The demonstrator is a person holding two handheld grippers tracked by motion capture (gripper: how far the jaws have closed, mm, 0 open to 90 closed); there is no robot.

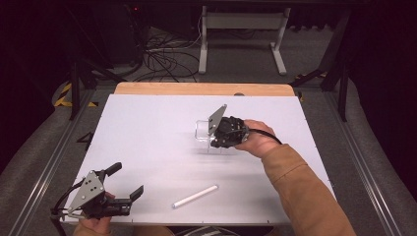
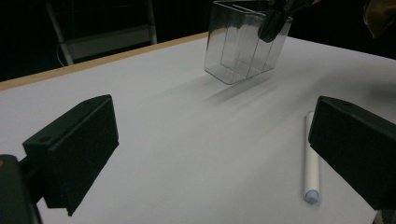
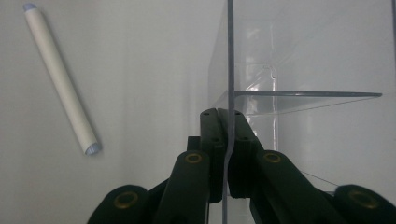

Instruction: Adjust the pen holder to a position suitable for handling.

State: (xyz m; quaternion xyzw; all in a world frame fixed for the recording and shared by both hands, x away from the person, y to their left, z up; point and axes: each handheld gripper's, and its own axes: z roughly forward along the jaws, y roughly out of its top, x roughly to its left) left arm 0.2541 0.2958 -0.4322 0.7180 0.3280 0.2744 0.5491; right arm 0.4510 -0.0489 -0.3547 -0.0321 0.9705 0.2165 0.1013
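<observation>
A clear plastic container with inner dividers is at the middle right of the white table. My right gripper is shut on its thin wall. In the right gripper view the wall runs between the closed jaws of my right gripper. In the left gripper view the container looks tilted, with its shadow a little apart from it. A white tube lies flat near the front edge. My left gripper stands open at the front left corner with nothing between its jaws; the tube lies beside its right jaw.
The table has a wooden strip along its far edge. Beyond it are a white desk frame and tangled cables on the floor. A brown sleeve crosses the front right of the table.
</observation>
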